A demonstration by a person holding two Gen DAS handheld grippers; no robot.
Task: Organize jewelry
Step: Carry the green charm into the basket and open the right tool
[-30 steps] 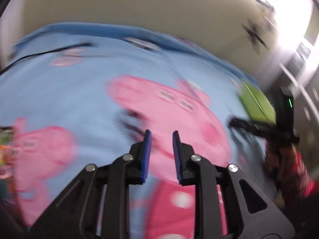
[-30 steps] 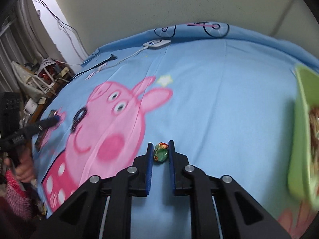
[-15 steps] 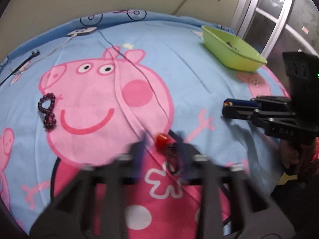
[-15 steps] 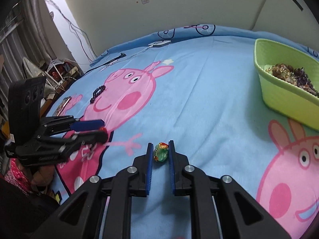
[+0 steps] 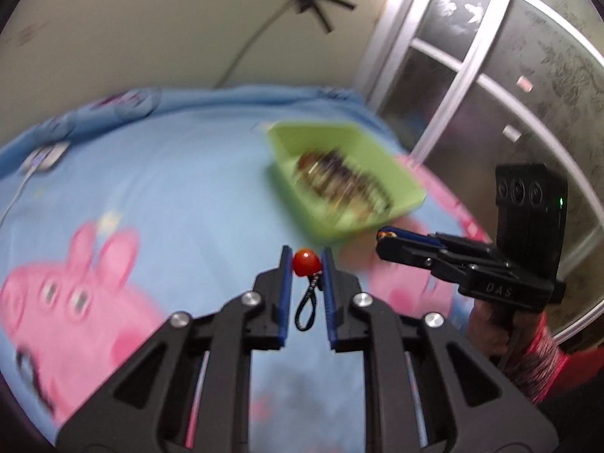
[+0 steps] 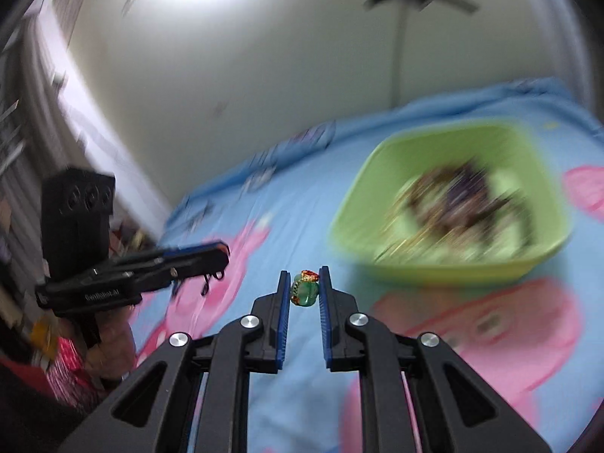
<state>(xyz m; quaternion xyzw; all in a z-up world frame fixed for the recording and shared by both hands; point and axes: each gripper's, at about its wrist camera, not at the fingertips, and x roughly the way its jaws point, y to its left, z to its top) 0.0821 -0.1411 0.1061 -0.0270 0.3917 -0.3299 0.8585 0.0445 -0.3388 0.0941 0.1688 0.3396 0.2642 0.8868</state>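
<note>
Raised since the earlier frame: both grippers, off the blue cartoon-pig bedsheet (image 5: 181, 196). Left gripper (image 5: 306, 266) clamps round glossy red bead charm (image 5: 306, 262); right gripper (image 6: 305, 291) pinches green stone pendant (image 6: 304, 291). Green rectangular plastic basin (image 6: 355, 222) of blurred jewelry lies ahead.

Red bead (image 5: 306, 262) — green tub (image 5: 404, 192)

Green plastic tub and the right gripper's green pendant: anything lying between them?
Nothing: the right wrist view shows only bare blue cartoon-pig bedsheet between the green pendant in the right gripper and the green plastic tub.
</note>
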